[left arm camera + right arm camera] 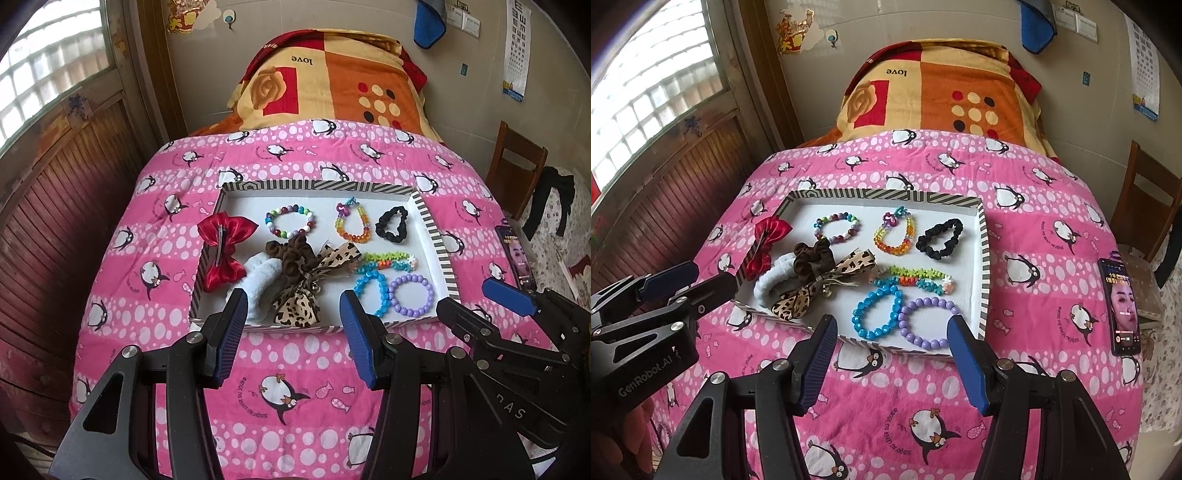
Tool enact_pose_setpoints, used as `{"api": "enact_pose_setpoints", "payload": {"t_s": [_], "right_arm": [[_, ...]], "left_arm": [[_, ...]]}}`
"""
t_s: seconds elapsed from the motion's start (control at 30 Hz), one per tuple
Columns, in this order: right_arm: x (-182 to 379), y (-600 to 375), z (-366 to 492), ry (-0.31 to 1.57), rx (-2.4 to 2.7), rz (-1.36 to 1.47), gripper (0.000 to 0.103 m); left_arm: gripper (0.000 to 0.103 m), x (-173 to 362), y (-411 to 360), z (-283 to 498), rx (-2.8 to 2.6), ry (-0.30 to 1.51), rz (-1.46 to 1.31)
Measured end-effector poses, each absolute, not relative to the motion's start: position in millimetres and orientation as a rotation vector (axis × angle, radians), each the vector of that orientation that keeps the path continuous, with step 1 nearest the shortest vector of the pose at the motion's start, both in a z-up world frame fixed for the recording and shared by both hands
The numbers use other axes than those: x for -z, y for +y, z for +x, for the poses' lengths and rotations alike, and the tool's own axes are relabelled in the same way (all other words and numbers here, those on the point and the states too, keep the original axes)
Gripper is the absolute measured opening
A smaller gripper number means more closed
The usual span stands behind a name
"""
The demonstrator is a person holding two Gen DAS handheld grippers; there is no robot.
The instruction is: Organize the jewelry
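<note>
A striped-rim white tray [432,236] [984,258] lies on the pink penguin quilt. It holds a red bow clip [225,251] [764,243], a white fluffy scrunchie [258,273] [768,284], a brown scrunchie [295,258] [809,262], a leopard bow [299,306] [798,299], a black scrunchie [392,224] [940,236] and several bead bracelets, among them a purple one [412,295] [925,325] and a blue one [373,293] [875,314]. My left gripper [293,308] [690,277] is open and empty before the tray's near edge. My right gripper [892,330] [472,299] is open and empty near the tray's near right corner.
A phone [1119,306] [515,258] lies lit on the quilt's right edge. An orange blanket [332,81] is folded at the bed's far end. A wooden chair [517,170] stands to the right, wooden panelling and a window to the left.
</note>
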State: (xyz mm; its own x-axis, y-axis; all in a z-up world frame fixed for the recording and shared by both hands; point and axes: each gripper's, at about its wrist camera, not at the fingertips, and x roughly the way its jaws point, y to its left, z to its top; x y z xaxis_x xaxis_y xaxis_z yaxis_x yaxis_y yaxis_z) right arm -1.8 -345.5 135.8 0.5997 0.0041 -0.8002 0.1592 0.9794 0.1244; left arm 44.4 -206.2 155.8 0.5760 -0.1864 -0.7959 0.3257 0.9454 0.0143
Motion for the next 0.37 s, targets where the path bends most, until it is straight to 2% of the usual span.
{"api": "enact_pose_setpoints", "payload": {"t_s": [0.37], "right_arm": [[-129.0, -343.8, -5.8, 0.927, 0.08, 0.192, 0.06]], "left_arm": [[0.052, -153.9, -206.6, 39.1, 0.316, 0.896, 0.167]]}}
